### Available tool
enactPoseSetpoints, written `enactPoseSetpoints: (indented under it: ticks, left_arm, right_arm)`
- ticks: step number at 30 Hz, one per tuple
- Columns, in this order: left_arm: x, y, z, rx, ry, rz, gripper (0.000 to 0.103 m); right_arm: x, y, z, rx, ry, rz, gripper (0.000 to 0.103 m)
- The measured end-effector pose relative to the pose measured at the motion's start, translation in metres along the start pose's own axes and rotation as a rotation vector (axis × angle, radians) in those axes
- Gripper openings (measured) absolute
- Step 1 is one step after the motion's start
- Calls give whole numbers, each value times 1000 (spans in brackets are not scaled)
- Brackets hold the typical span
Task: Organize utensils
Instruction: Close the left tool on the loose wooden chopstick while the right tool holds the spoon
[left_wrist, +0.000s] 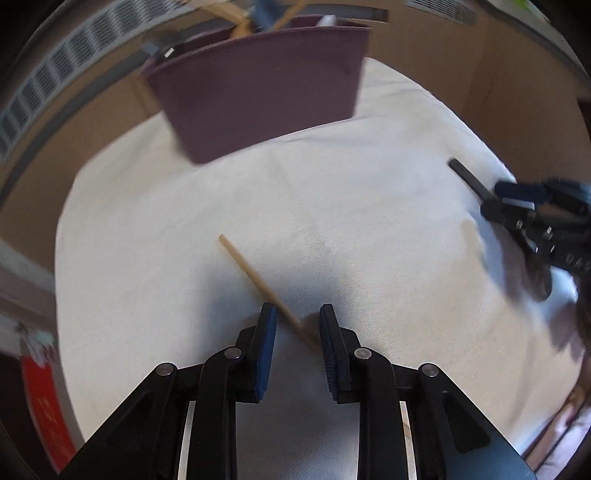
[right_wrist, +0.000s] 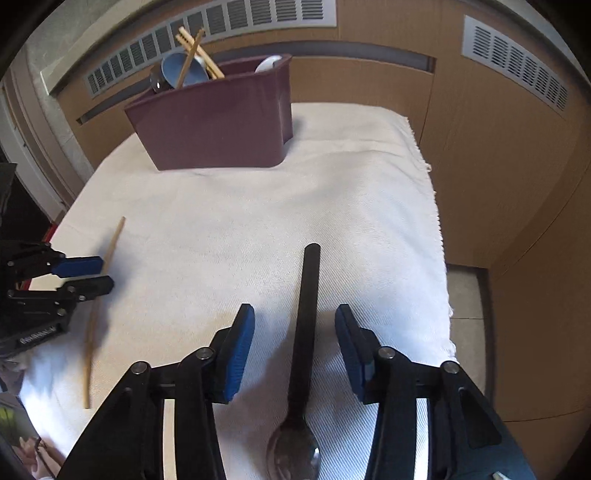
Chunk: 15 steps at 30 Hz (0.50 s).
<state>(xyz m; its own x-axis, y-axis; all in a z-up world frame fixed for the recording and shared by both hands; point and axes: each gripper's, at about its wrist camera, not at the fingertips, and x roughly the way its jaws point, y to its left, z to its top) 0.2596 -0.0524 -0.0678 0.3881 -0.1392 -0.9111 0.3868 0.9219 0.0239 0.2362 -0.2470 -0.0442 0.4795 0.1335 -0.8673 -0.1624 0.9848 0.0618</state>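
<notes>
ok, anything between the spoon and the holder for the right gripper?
Nothing visible. The spoon lies between the right gripper's open jaws, and only bare white cloth runs from it to the maroon holder, which already holds chopsticks.

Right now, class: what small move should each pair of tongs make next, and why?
Probably close both. The left tongs straddle the wooden chopstick and the right tongs straddle the black-handled spoon, but the pads look clear of both. Both utensils lie on the white cloth, outside the maroon holder.
</notes>
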Motion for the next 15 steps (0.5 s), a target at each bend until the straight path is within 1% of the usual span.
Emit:
enactPoseSetpoints:
  ticks: [1,2,3,4,5,8,14,15]
  left_arm:
    - [2,10,2,-55,15,-38,26]
    - [5,16,6,-100,21,-65,26]
    - [6,22,9,-143,29,-89,26]
    - [6,24,10,-179,38,-104,26]
    - [8,28,13,-215,48,-118,26]
    - [13,29,24,-245,61,-118,26]
    - [21,15,46,-197,67,-89,26]
    - [25,22,51,-180,59,-88,26]
  right_arm:
    - [4,3,1,-11,10,-15,35]
    - [5,6,2,-30,9,-39,30]
    - [5,10,2,-50,8,-52,17]
    - [5,12,2,-57,14,-30,11]
    - [5,12,2,-48,15,-12,11]
    - [1,16,-2,-67,-7,-20,11]
    - [-12,10,-3,-8,-42,64,11]
    - [-14,9,-3,-2,-48,80,11]
